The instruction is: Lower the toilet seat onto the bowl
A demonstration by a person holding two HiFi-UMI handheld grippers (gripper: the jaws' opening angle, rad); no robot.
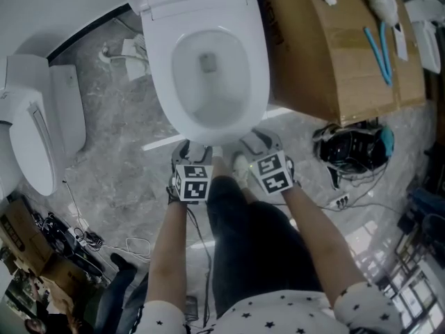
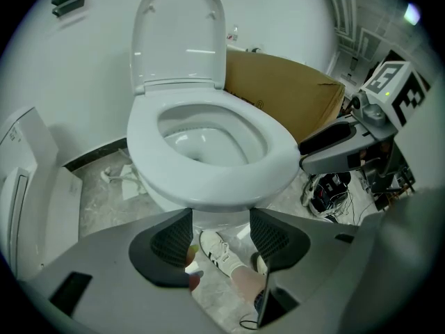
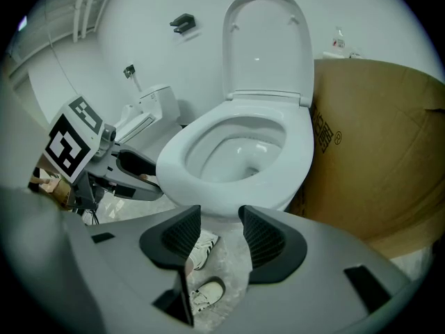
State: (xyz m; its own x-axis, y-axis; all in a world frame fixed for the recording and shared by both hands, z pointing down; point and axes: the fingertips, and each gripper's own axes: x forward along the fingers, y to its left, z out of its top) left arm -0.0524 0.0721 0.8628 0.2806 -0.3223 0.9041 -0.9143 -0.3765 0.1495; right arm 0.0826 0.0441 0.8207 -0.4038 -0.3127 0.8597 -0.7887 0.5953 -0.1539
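Toilet seat down on bowl

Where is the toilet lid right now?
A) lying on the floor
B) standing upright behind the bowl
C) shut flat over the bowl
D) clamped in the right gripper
B: the lid stands upright behind the uncovered bowl, and the right gripper is open with nothing between its jaws.
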